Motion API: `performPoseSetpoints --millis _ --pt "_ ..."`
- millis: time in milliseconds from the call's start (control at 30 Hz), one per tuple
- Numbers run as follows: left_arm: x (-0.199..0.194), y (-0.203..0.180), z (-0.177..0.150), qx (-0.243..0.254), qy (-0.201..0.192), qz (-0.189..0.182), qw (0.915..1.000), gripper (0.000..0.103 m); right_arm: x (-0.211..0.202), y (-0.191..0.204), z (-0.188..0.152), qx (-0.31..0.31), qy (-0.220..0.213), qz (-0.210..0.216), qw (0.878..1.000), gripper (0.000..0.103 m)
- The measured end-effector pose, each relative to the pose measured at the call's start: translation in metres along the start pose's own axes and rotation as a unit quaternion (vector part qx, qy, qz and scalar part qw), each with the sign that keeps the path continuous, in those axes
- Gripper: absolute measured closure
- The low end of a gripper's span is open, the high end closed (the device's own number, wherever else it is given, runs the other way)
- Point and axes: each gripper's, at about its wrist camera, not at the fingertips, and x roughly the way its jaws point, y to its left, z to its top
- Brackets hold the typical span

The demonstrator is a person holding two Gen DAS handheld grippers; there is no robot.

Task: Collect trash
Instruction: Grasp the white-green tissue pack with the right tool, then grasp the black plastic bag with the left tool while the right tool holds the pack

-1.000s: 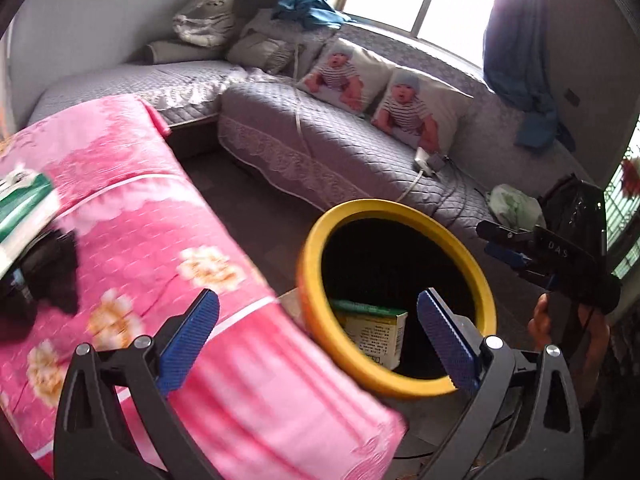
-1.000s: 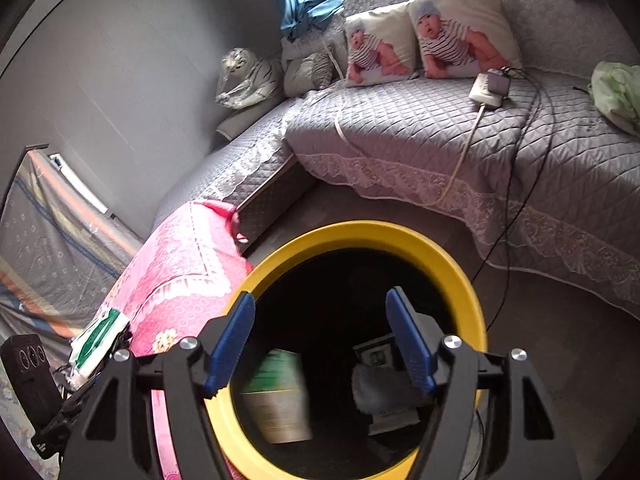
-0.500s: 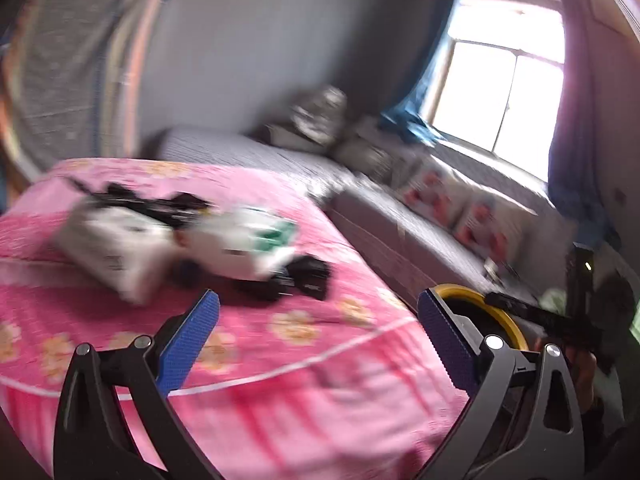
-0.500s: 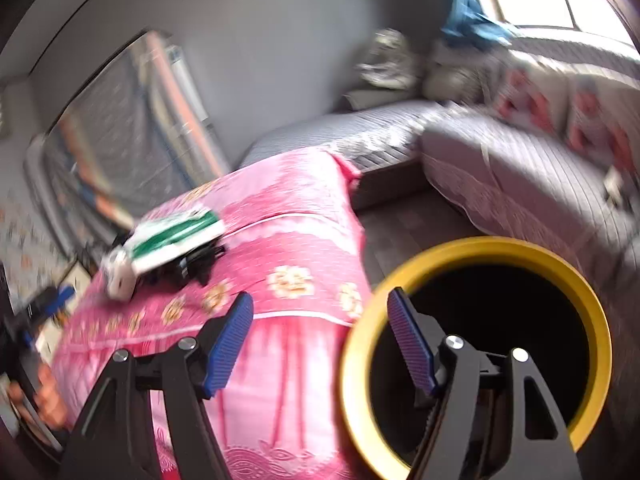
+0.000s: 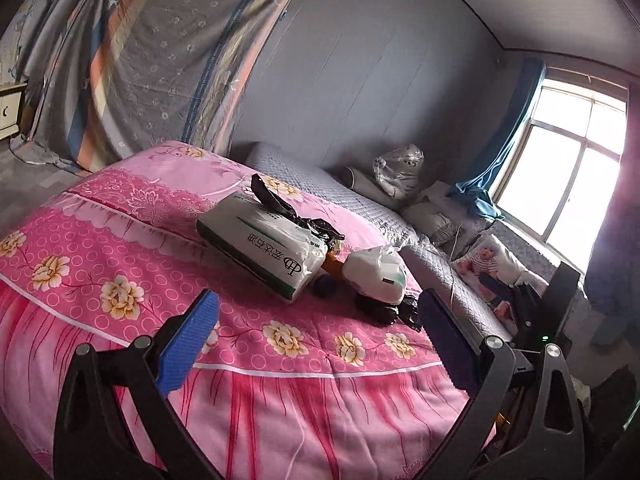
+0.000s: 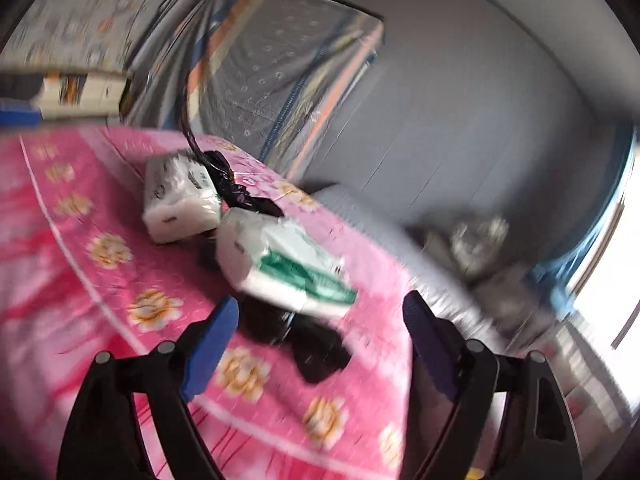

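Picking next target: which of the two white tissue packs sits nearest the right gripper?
The green-printed tissue pack, just ahead of the open right gripper; the plainer pack lies farther back.

I have swung both grippers away from the yellow bin, which is gone from both views. Ahead of my left gripper (image 5: 316, 336) now lies the pink bed (image 5: 120, 248), with the tissue packs (image 5: 264, 248) and black bags (image 5: 384, 310) beyond its fingertips. My right gripper (image 6: 320, 340) has just been opening wider, nothing between its jaws, and faces the green-and-white pack (image 6: 292, 268).
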Motion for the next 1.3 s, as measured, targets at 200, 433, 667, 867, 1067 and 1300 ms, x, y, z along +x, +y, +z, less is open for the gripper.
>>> performPoseSetpoints --millis 200,433,667,867,1067,1300 --pt "-0.002 0.005 -0.004 0.015 -0.006 0.006 0.9998 0.008 0.043 0.028 0.013 -0.102 -0.012 -0.024 0.994 0.014" --pt "0.008 0.011 -0.008 0.013 0.013 0.013 0.9997 0.008 0.094 0.045 0.030 -0.133 0.003 -0.007 0.991 0.014" --pt "0.013 0.010 -0.008 0.023 0.025 0.029 0.9990 0.008 0.104 0.025 0.049 -0.052 0.044 0.075 0.995 0.089" --pt "0.023 -0.002 -0.011 0.038 0.043 0.027 0.9980 0.008 0.076 -0.040 0.051 0.087 0.039 0.157 0.983 0.094" --pt "0.045 -0.028 -0.016 0.083 0.070 0.023 0.9938 0.008 0.035 -0.118 0.044 0.232 0.013 0.225 0.946 0.098" --pt "0.087 -0.075 -0.024 0.155 0.134 -0.023 0.9785 0.008 -0.014 -0.162 0.009 0.314 -0.001 0.255 0.915 0.099"
